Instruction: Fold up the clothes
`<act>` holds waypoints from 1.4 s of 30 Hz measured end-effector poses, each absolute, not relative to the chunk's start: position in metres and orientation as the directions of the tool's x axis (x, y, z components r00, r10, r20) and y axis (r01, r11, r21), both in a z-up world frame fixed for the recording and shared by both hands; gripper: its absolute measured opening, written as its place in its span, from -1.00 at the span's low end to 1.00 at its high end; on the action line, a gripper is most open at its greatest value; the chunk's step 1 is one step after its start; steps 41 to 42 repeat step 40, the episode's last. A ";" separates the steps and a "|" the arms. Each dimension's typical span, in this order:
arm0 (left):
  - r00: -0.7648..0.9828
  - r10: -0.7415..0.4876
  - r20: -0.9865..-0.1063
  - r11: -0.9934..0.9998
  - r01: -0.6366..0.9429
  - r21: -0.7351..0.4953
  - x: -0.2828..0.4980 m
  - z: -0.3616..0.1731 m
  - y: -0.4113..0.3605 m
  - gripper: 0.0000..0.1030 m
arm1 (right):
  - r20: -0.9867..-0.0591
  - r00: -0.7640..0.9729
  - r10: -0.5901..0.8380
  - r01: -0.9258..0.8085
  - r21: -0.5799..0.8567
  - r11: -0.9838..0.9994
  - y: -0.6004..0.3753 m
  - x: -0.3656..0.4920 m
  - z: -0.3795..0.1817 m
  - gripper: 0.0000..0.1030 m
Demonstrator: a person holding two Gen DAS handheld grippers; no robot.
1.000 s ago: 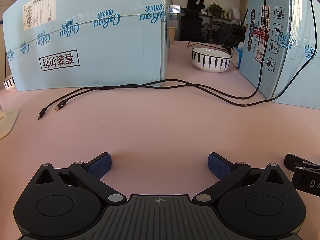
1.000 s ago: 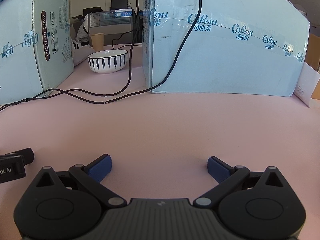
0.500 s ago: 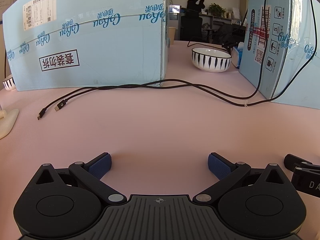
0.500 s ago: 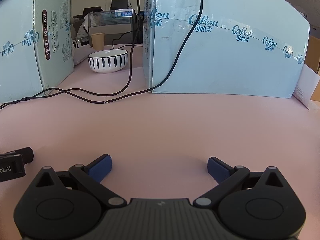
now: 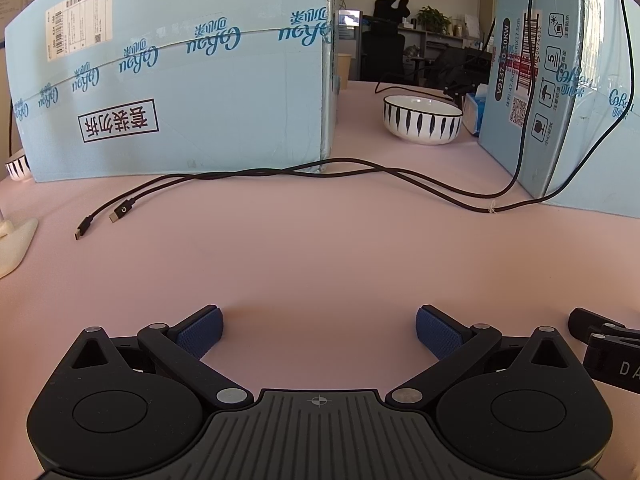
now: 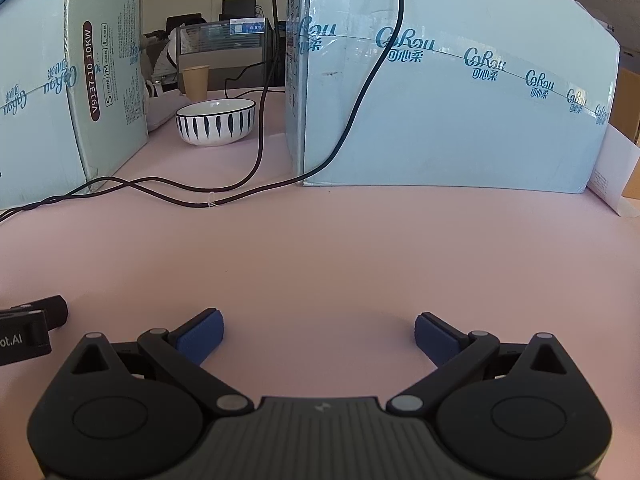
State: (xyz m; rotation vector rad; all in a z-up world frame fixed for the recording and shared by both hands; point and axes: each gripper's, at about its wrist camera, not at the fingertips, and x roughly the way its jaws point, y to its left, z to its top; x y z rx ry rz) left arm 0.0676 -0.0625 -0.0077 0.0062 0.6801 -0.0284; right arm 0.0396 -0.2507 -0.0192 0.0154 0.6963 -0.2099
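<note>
No clothing shows in either view. My left gripper (image 5: pixel 319 326) rests low over the pink table (image 5: pixel 320 256), open wide, with nothing between its blue pads (image 5: pixel 200 332). My right gripper (image 6: pixel 318 330) sits the same way on the pink table (image 6: pixel 340 256), open and empty. The right gripper's black body (image 5: pixel 608 348) shows at the right edge of the left wrist view. At the left edge of the right wrist view is the left gripper's body (image 6: pixel 28 330).
Large light-blue cartons (image 5: pixel 180 92) (image 5: pixel 560 80) (image 6: pixel 452 100) (image 6: pixel 60 92) stand at the back. A striped bowl (image 5: pixel 422 118) (image 6: pixel 216 122) sits between them. Black cables (image 5: pixel 320 172) (image 6: pixel 160 192) with loose plugs (image 5: pixel 102 216) cross the table. A cream object (image 5: pixel 12 244) lies at far left.
</note>
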 end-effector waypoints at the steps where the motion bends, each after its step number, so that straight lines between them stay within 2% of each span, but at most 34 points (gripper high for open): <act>1: 0.777 -0.024 -0.629 1.000 0.028 -0.003 0.068 -0.008 -0.062 1.00 | -0.637 0.747 -0.189 0.197 -0.059 0.979 -0.250 0.040 -0.019 1.00; 42: 0.777 -0.020 -0.629 1.000 0.030 0.004 0.069 -0.008 -0.063 1.00 | -0.636 0.747 -0.190 0.198 -0.061 0.978 -0.248 0.038 -0.020 1.00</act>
